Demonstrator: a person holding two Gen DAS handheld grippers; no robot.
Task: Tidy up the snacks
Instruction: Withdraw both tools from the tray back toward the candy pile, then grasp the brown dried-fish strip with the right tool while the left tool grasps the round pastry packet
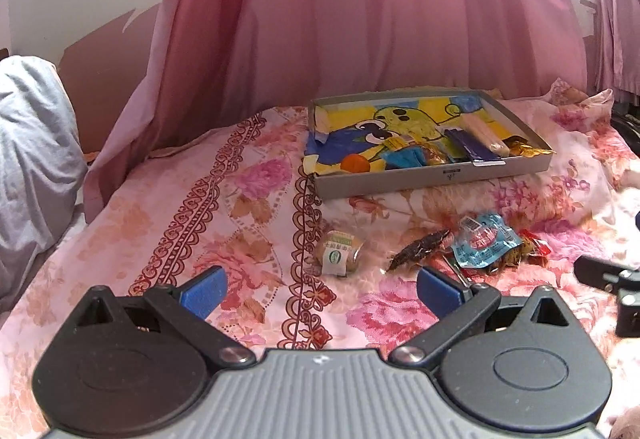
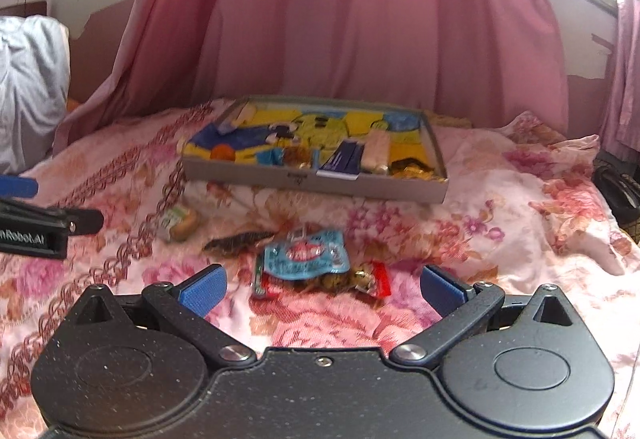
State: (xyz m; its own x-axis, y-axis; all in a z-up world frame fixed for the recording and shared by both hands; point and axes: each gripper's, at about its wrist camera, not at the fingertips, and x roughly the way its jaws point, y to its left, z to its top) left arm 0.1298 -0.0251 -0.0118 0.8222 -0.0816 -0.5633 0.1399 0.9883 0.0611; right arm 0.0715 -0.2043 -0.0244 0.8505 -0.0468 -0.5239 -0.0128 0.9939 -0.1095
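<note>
Right wrist: claw (image 2: 322,293) open over blue packet (image 2: 306,253).

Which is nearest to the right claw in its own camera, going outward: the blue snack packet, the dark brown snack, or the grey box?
1. Blue snack packet, just ahead of the open right claw.
2. Dark brown snack, farther, ahead-left.
3. Grey box, farthest, at the back.

Left tongs (image 1: 320,289) spread wide, empty. Right tongs (image 2: 322,289) spread wide, empty, alongside, level.
</note>
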